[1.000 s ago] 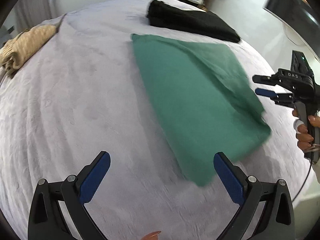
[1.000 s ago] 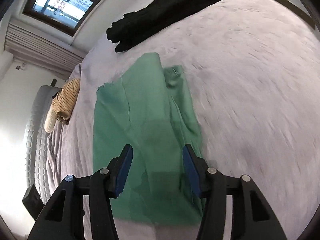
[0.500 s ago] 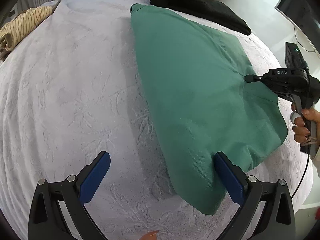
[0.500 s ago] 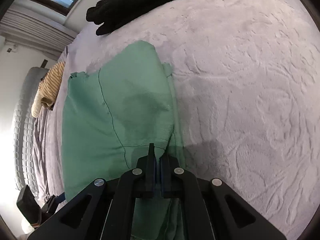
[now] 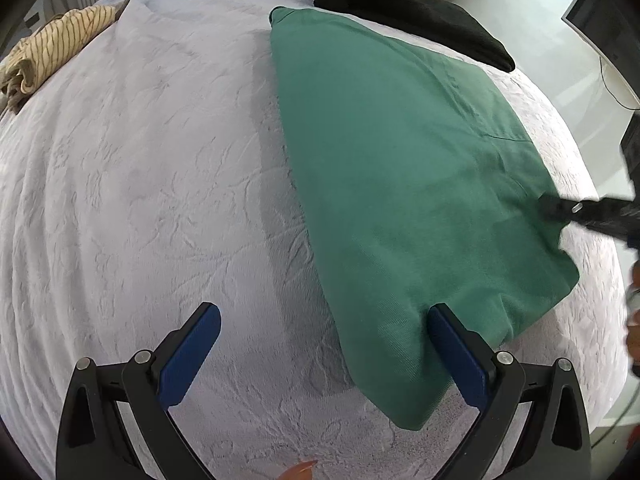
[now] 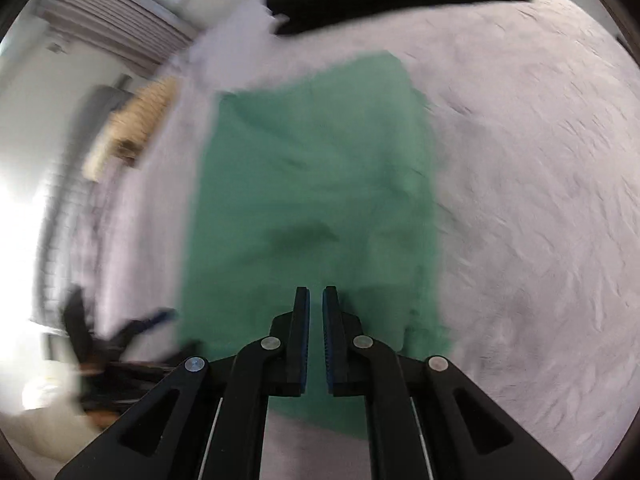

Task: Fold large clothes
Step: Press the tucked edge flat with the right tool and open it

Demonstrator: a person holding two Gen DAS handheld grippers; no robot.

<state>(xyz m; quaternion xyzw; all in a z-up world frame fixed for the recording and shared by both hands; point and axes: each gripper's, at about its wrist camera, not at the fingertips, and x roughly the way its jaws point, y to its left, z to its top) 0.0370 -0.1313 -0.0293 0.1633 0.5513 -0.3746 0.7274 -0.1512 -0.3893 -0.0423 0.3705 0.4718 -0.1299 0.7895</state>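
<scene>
Left wrist view, nearest first: the left gripper (image 5: 324, 344) stands with its blue pads wide apart at the bottom of the frame, one finger pressed beside the near corner of the green garment (image 5: 400, 184), nothing between them. The garment lies folded on the pale bedspread (image 5: 140, 200), running from lower right toward upper centre. At the right edge, the right gripper (image 6: 316, 308) shows a narrow gap, opening slightly; whether it pinches cloth I cannot tell. Soft, limp knit like this probably sags unless taken by corners or a folded edge. Farther off lie a black garment (image 5: 408, 16) and a striped cloth (image 5: 52, 52).
</scene>
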